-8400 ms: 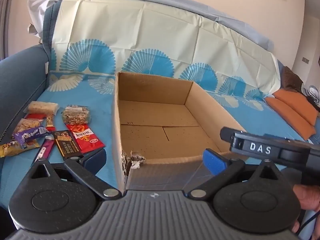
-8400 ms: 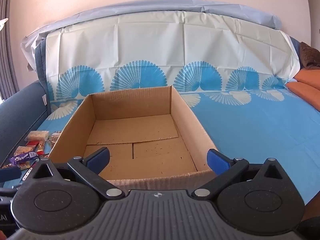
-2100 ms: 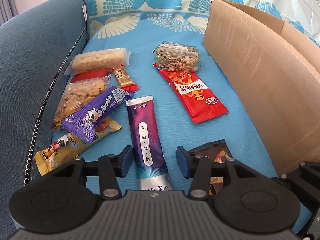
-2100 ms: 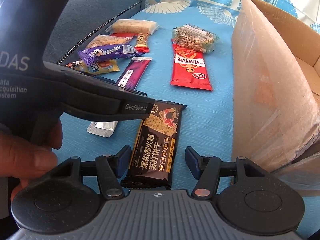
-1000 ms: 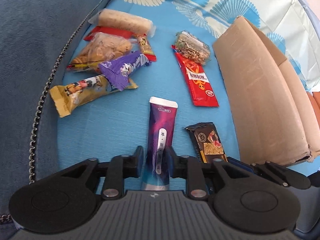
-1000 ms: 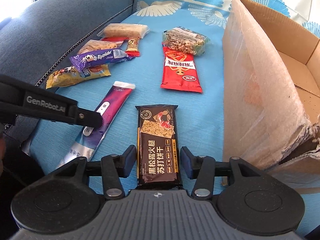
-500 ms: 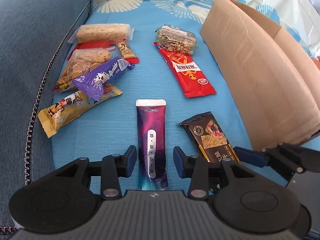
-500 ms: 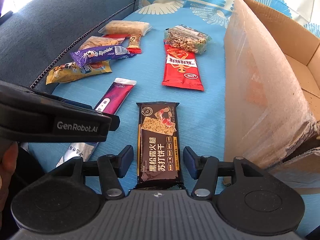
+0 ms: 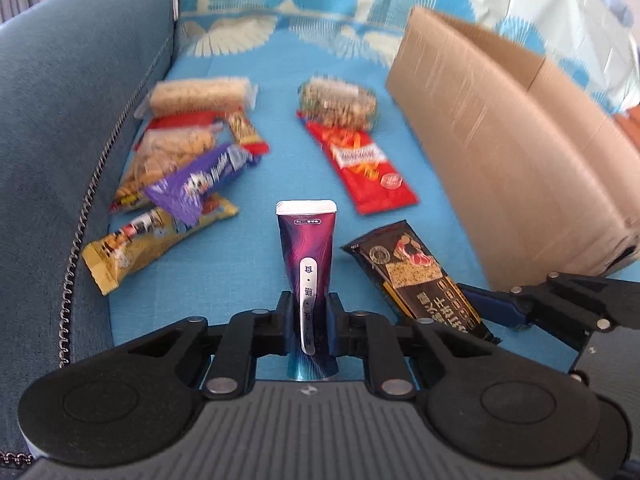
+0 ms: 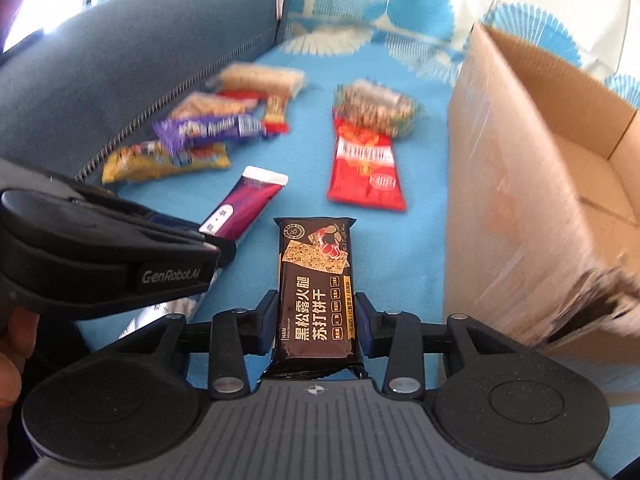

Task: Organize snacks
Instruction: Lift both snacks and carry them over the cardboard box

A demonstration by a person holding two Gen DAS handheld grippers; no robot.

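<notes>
Purple swirl-patterned packet (image 9: pixel 307 252), white end. Black cracker packet (image 10: pixel 314 284), gold lettering. Red packet (image 9: pixel 360 164), white label. Violet wrapper (image 9: pixel 200 180). Yellow packet (image 9: pixel 148 240). Brown cardboard box (image 9: pixel 500 152). Blue cloth (image 9: pixel 248 256), white fan motifs at far edge.

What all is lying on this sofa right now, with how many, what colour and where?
Purple foil sachet: one, between the left tongs' closing jaws.
Black cracker pack: one, between the right tongs' closing jaws.
Red flat packet: one, mid-cloth.
Clear nut bag: one, brownish, beyond the red packet.
Snack pile: several; purple, yellow, red, clear; by the blue armrest.
Brown cardboard box: one, open, right.
Blue patterned cloth: one, underneath.
Left tongs: black.
Right tongs: black.
</notes>
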